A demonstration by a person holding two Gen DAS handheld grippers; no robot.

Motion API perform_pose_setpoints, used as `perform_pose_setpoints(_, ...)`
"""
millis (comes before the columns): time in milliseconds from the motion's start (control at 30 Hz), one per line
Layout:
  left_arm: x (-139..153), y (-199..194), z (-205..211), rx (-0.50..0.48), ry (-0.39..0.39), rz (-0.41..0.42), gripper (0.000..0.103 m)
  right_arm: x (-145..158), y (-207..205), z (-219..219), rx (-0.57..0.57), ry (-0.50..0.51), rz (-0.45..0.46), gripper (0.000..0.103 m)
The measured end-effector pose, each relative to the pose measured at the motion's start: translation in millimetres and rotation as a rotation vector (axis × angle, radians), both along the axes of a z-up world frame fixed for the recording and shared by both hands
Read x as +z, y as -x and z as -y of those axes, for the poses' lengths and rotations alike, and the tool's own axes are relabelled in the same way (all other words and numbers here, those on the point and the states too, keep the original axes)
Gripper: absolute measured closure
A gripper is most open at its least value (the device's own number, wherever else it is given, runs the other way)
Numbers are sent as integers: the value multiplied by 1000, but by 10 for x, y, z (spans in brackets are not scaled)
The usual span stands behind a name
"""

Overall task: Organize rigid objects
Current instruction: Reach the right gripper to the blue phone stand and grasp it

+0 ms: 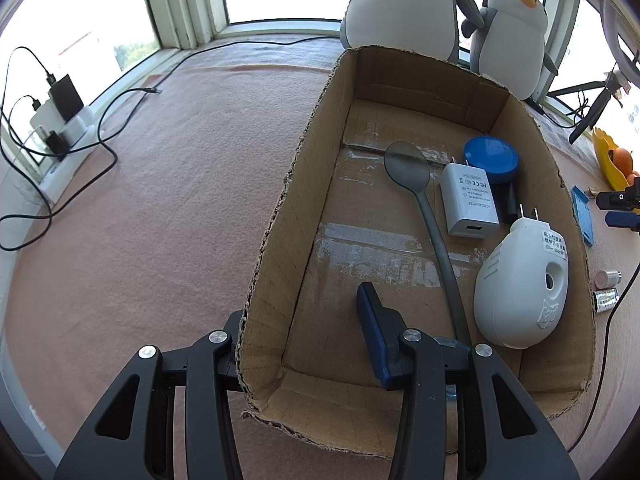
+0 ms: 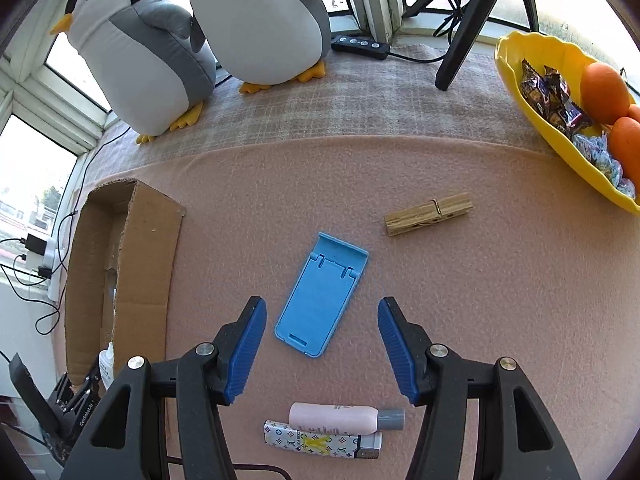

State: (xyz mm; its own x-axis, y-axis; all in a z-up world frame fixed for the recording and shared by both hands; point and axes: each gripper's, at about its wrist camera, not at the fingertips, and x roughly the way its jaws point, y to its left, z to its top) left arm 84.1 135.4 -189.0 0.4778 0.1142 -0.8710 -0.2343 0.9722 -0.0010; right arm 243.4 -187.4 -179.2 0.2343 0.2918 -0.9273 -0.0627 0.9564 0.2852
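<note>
On the pink blanket (image 2: 460, 280) the cardboard box (image 1: 304, 184) was the largest thing, and the left gripper (image 1: 304, 328) was clamped on its near-left wall, one finger outside and the blue pad (image 1: 376, 336) inside. That wall was torn and soft along its rim; in my judgement a pull on it could have buckled the cardboard or dragged the box, shifting the white plug-in device (image 1: 520, 284), the grey spoon (image 1: 416, 184), the white adapter (image 1: 468, 200) and the blue lid (image 1: 490, 158) already lying in it.

The right gripper (image 2: 322, 344) hung over the blue phone stand (image 2: 322, 300) with its jaws apart and nothing between the pads. The stand lay flat and thin on the fleece, slanted across the line between the fingers, so a closing could have skidded it sideways or snagged the blanket instead. The pink bottle (image 2: 340, 418) and the patterned lighter (image 2: 316, 442), touching each other just behind the fingers, could have been knocked by the gripper.

Only the left wrist view showed the box's contents and the grip on the wall. Only the right wrist view showed the stand whole, the wooden clothespin (image 2: 428, 214) beyond it, and the yellow bowl (image 2: 516, 64) with its fruit and sweets.
</note>
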Motion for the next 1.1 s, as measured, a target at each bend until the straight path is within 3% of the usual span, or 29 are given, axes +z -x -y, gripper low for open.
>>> perform_pose_setpoints(333,-2,4,-4,0,2,1,61,-197,-108,-75,-34,-25,-70,49)
perform_pose_setpoints(667,-3,8,-4,0,2,1,61,-211,-197,-391,37,88,-41,49)
perform_pose_setpoints(900,-2,7,-5,0,2,1,61,-234,-98,-712,175,274,10,64)
perform_pose_setpoints(1100,-2,7,-5,0,2,1,61,-235,-34,-725,205,270,25,69)
